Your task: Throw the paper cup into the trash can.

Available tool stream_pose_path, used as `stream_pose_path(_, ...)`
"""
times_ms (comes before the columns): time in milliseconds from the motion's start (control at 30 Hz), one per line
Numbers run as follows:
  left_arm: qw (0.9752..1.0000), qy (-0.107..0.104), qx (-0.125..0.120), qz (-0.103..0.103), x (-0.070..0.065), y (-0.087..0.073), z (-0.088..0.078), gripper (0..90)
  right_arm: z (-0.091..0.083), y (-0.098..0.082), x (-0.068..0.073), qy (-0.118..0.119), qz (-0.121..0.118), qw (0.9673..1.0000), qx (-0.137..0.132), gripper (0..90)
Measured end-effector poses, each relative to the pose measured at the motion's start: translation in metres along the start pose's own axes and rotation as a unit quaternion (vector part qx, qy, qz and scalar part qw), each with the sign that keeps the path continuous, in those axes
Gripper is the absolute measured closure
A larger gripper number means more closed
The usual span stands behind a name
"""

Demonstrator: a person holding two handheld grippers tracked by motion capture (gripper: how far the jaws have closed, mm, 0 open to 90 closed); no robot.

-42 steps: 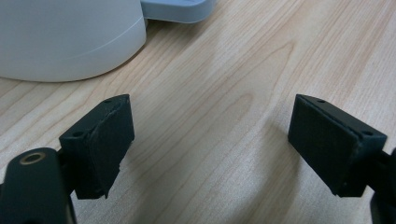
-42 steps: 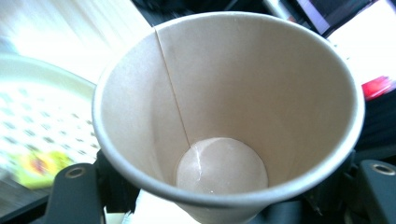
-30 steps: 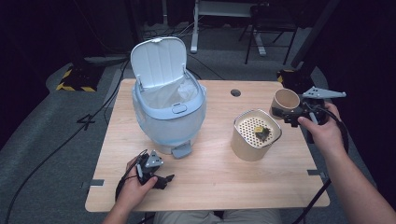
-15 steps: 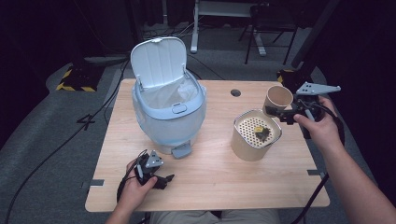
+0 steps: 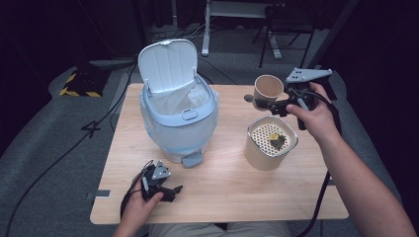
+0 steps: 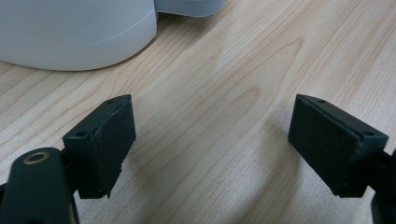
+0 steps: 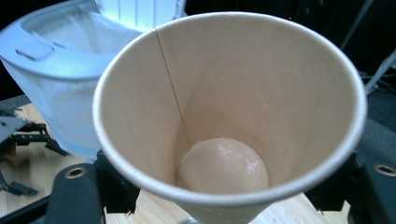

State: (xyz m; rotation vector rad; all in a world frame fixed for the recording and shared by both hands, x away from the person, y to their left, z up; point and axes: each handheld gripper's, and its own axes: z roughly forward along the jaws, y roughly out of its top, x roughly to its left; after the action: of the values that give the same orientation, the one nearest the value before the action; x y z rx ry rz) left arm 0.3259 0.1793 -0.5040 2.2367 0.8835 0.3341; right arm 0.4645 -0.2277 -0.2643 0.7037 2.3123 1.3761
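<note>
Paper cup [image 5: 268, 88] sits clamped upright (mouth up) between the right hand-held gripper [image 5: 262, 102] jaws, above the table [image 5: 227, 182]

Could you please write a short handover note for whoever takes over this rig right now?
Right gripper: shut on the paper cup, lifted off the table and tilted, with some liquid at its bottom.
Left gripper: open, holding nothing, resting near the table's front edge.
Bin: lid up, bag inside.
Strainer container: beside the cup, some scraps on its mesh.
Done: cup picked up.
Left: probably emptying the cup, then binning it.
</note>
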Motion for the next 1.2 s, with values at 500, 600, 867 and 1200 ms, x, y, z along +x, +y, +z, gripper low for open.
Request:
stream_pose_path(500, 1.0, -0.002, 0.0, -0.003, 0.0, -0.001, -0.001, 15.6, 0.037, 0.046, 0.02, 0.029, -0.018, 0.9991, -0.025, 27.6)
stream_pose_path(600, 1.0, -0.002, 0.001, -0.002, 0.001, -0.001, -0.001, 15.4, 0.044, 0.053, 0.025, 0.034, -0.02, 0.9988, -0.03, 27.5)
stream_pose_path(867, 1.0, -0.003, 0.001, 0.002, 0.001, 0.0, -0.001, 15.2, 0.078, 0.066, 0.038, 0.066, -0.009, 0.9967, -0.046, 27.4)
stream_pose_path(1200, 1.0, -0.005, 0.002, 0.005, 0.003, 0.0, 0.0, 14.9, 0.11, 0.073, 0.053, 0.083, 0.001, 0.9951, -0.055, 27.1)
